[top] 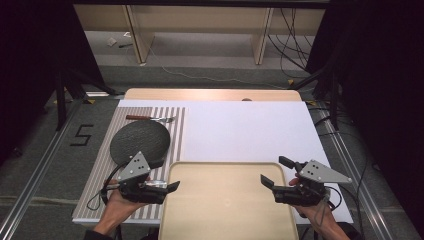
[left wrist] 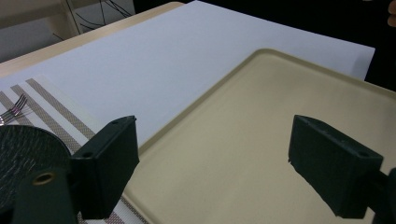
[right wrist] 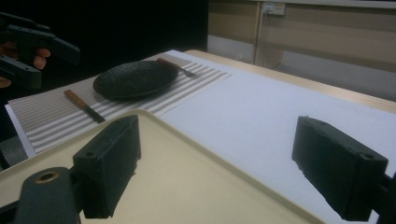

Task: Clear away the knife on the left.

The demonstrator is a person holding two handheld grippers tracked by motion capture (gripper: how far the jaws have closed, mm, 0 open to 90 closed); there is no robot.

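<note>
A bare beige tray point(top: 230, 200) lies at the table's near edge, between the two hands. To its left, a dark round plate point(top: 140, 141) rests on a striped placemat point(top: 178, 131). A fork point(top: 151, 118) lies beyond the plate. A wooden-handled knife point(right wrist: 84, 106) lies on the mat beside the plate. My left gripper point(top: 165, 175) hovers at the tray's left rim, open and holding nothing. My right gripper point(top: 276, 171) is at the tray's right rim, also open. The left gripper view has the tray point(left wrist: 243, 154) between the wide jaws. The right gripper view looks across the tray point(right wrist: 187, 186) to the plate point(right wrist: 135, 78).
A white sheet point(top: 245, 130) covers the table beyond the tray, with a bare wooden strip point(top: 210, 94) at the far edge. Wooden furniture legs and cables stand on the floor behind. Dark stands flank both sides of the table.
</note>
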